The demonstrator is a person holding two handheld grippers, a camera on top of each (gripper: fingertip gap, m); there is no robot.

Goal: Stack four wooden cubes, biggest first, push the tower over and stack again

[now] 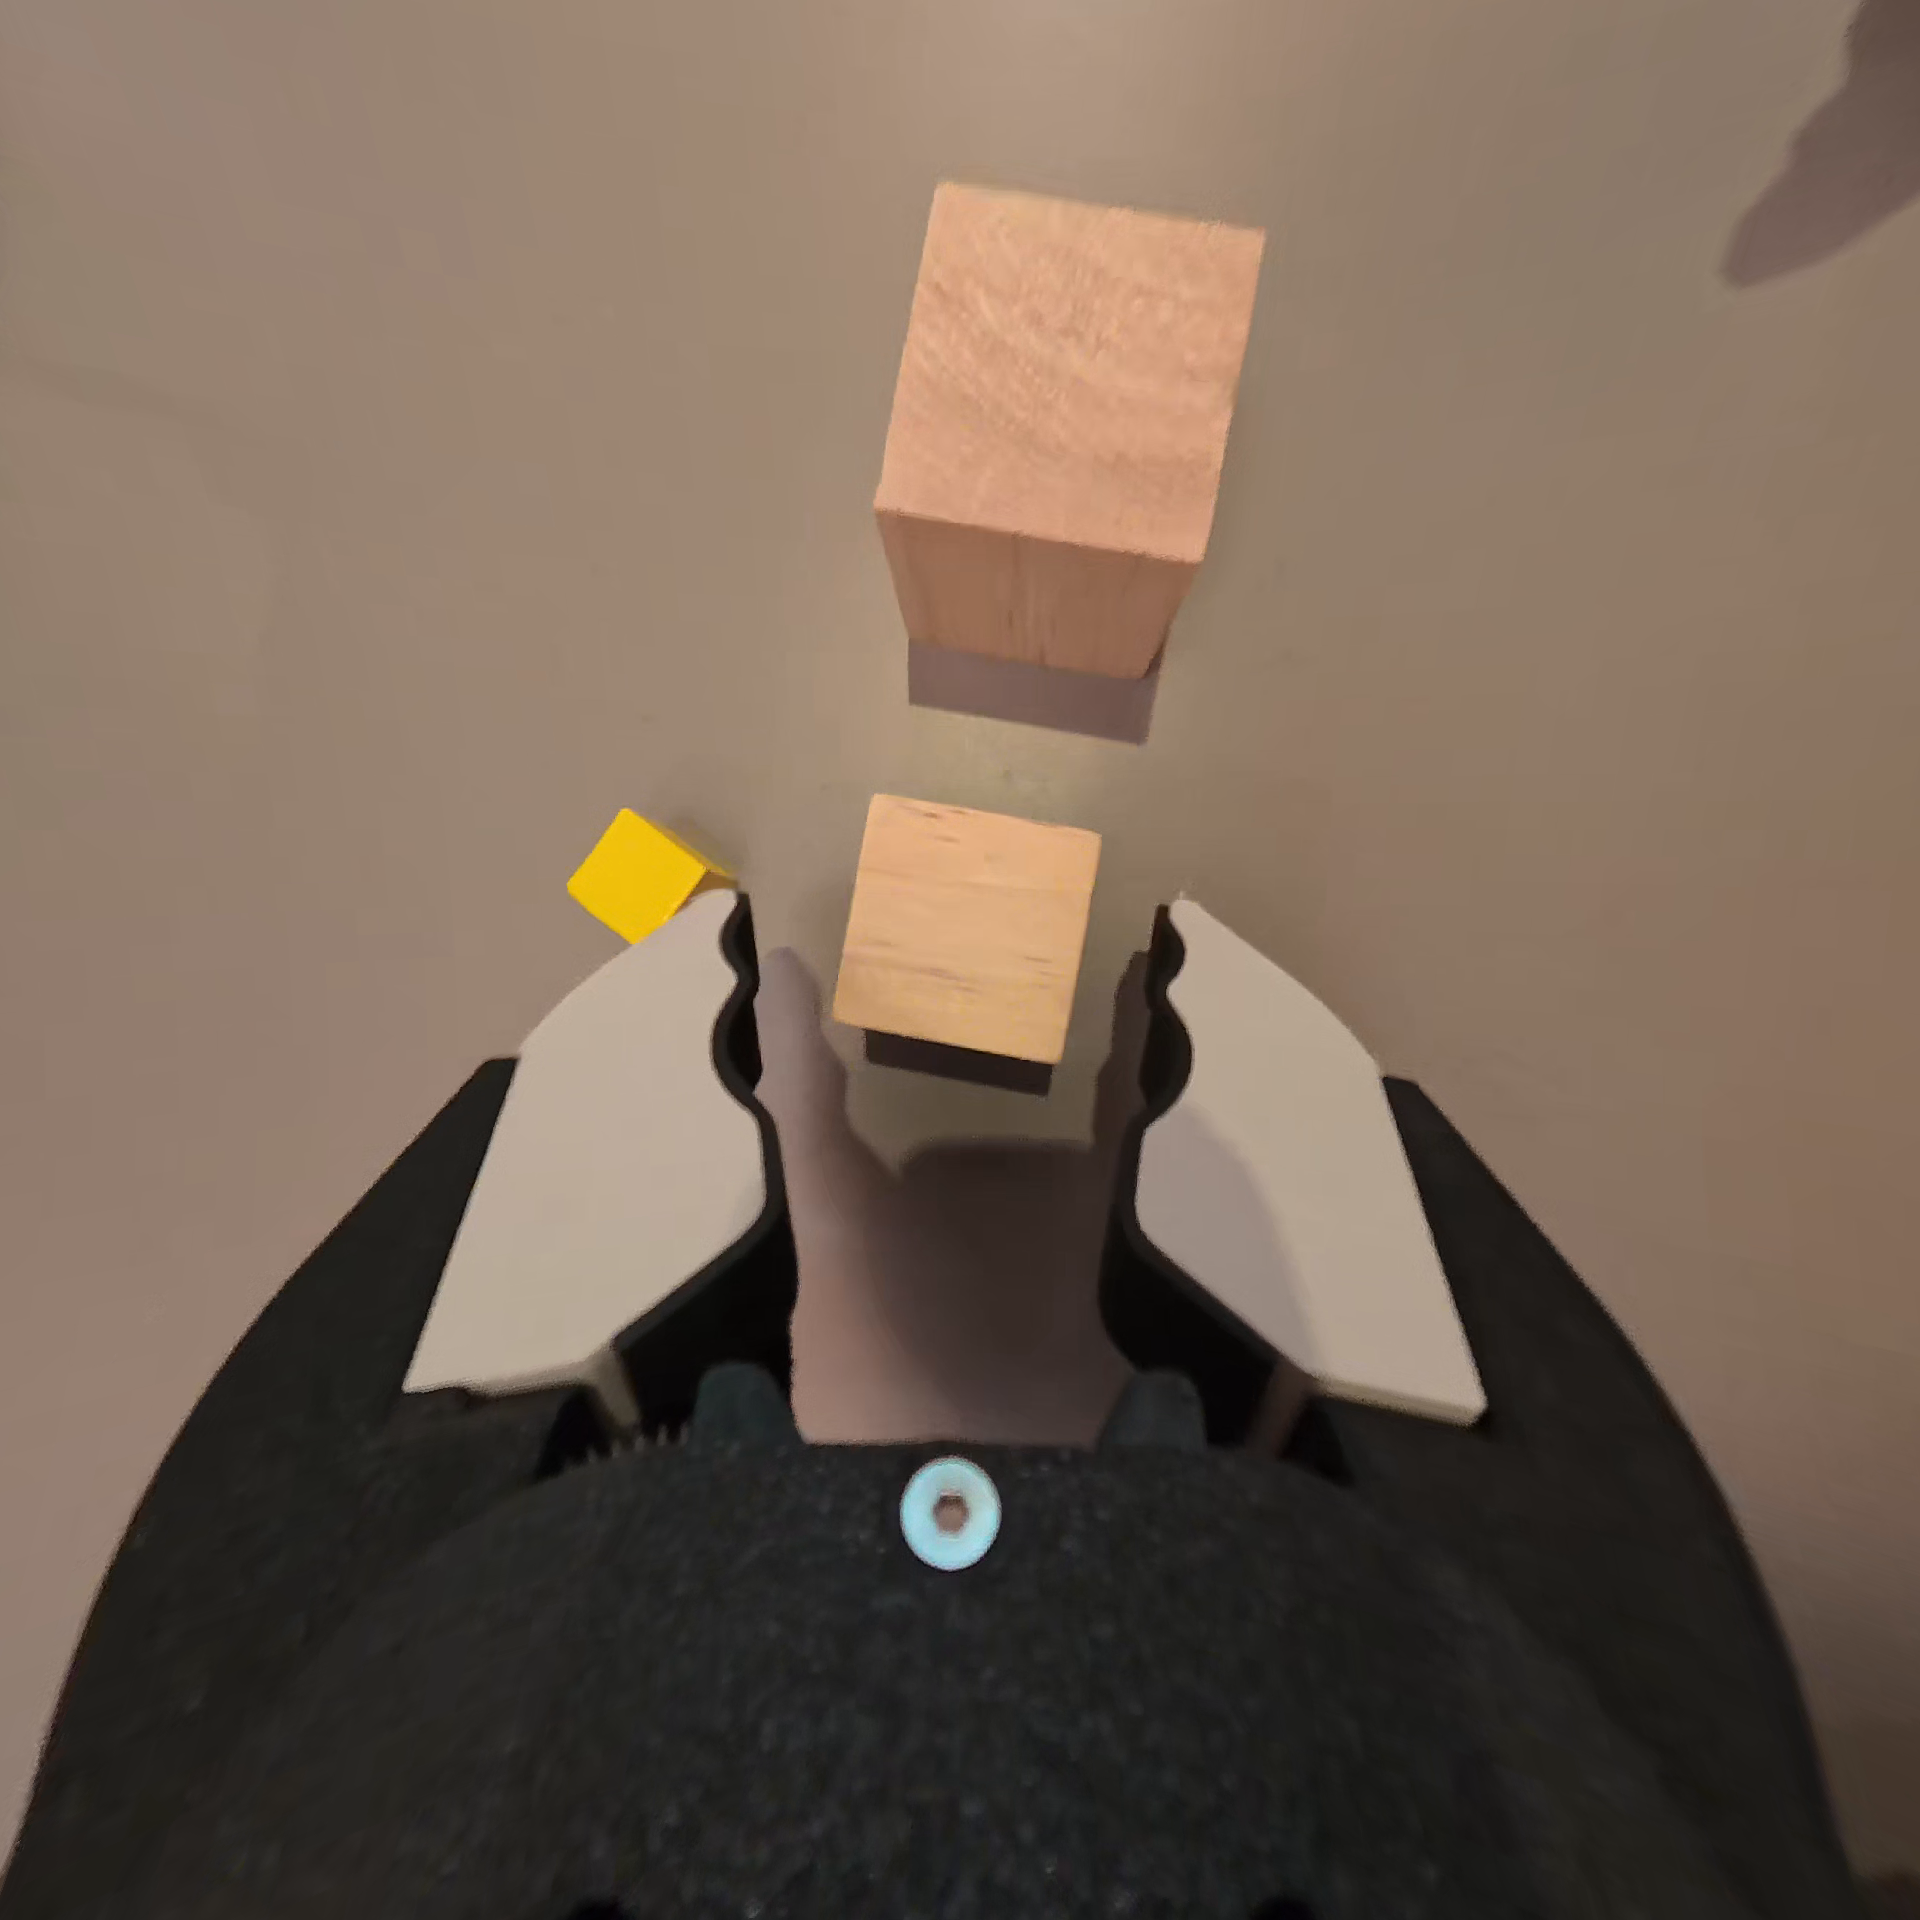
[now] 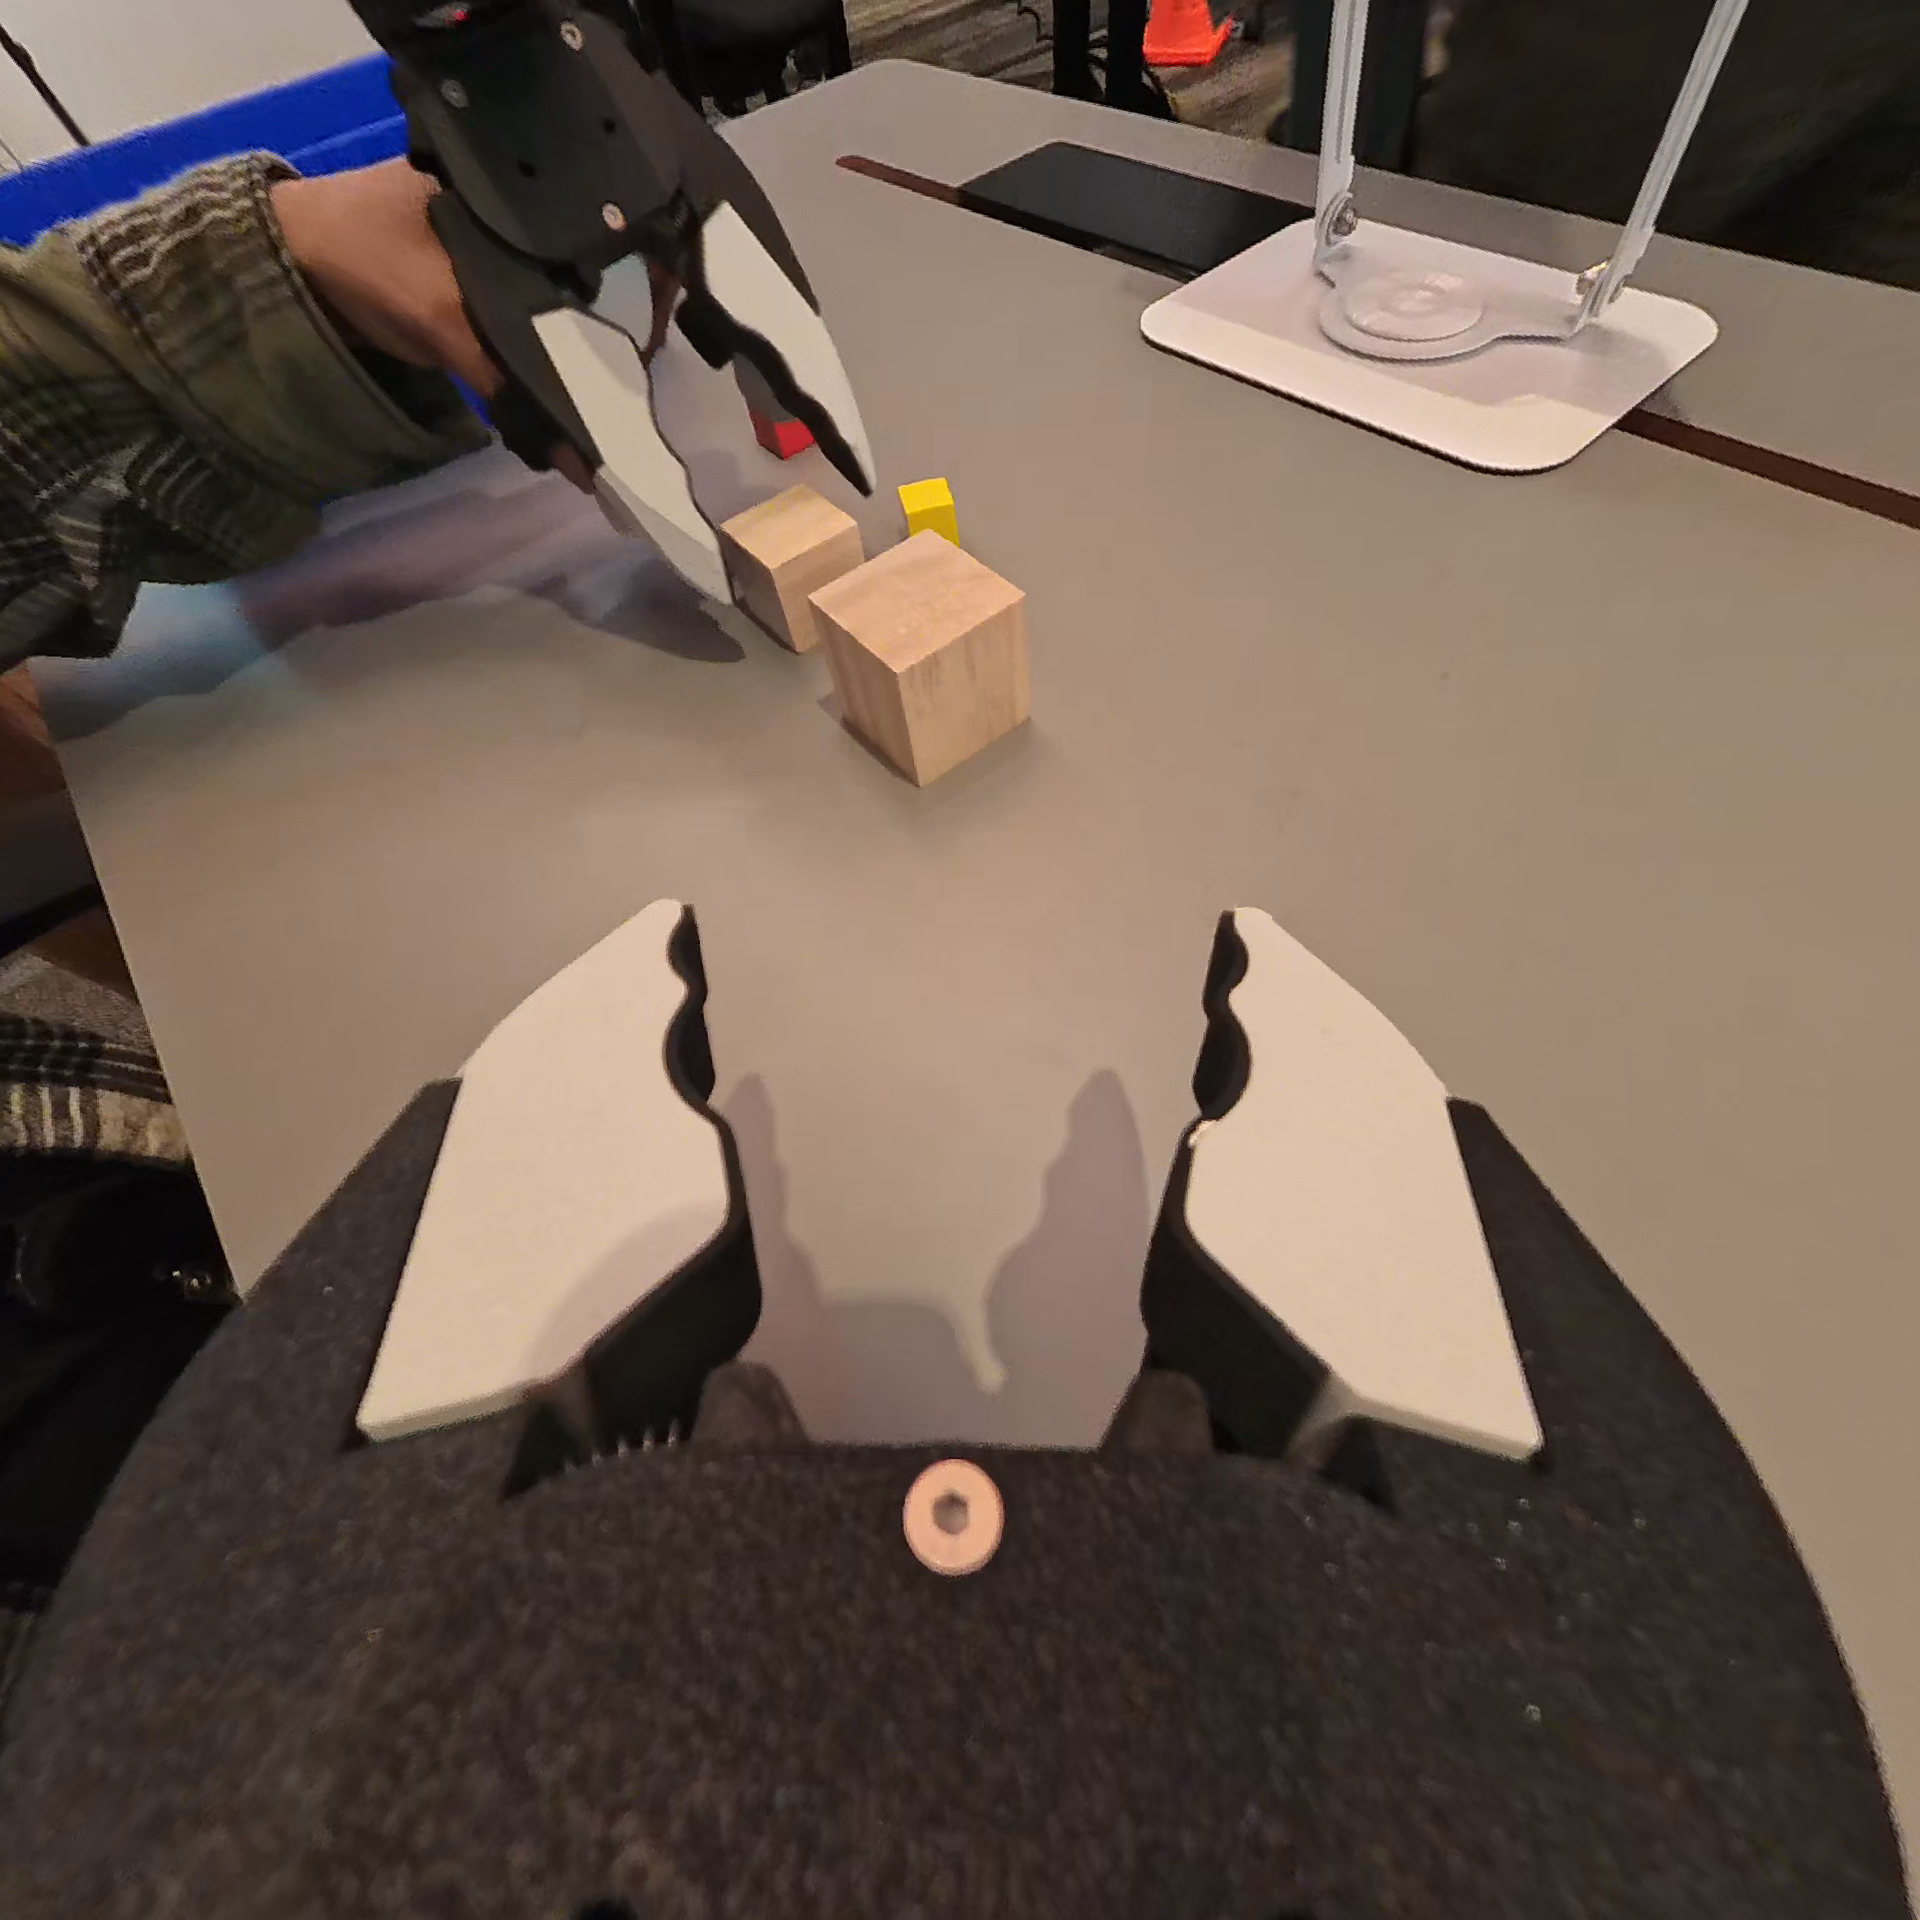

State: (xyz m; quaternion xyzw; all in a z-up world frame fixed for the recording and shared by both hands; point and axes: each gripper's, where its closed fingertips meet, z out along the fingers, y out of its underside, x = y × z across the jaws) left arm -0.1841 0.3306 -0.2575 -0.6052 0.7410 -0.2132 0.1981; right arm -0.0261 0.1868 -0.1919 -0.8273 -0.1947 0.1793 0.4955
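The biggest plain wooden cube (image 1: pixel 1060 416) (image 2: pixel 925 655) stands on the grey table (image 2: pixel 1351 831). A medium plain cube (image 1: pixel 966 925) (image 2: pixel 790 561) stands beside it. My left gripper (image 1: pixel 951 914) (image 2: pixel 795 540) is open and points down over the medium cube, its fingertips on either side of it and apart from it. A small yellow cube (image 1: pixel 644 873) (image 2: pixel 928 509) sits next to the left fingertip. A small red cube (image 2: pixel 784 434) shows behind the left gripper's fingers. My right gripper (image 2: pixel 956 914) is open and empty, low over bare table in front of the big cube.
A white stand base (image 2: pixel 1434 364) with two metal legs stands at the back right. A dark flat phone-like slab (image 2: pixel 1122 203) lies behind it. A person's hand and plaid sleeve (image 2: pixel 187 353) hold the left gripper. A blue bin (image 2: pixel 208 156) is at the far left. Spacing between my two grippers at the tips: around 25 cm. The left tips stand about 10 cm off the biggest plain wooden cube (image 2: pixel 925 655). Seen from the left wrist view (image 1: pixel 1176 248) as well.
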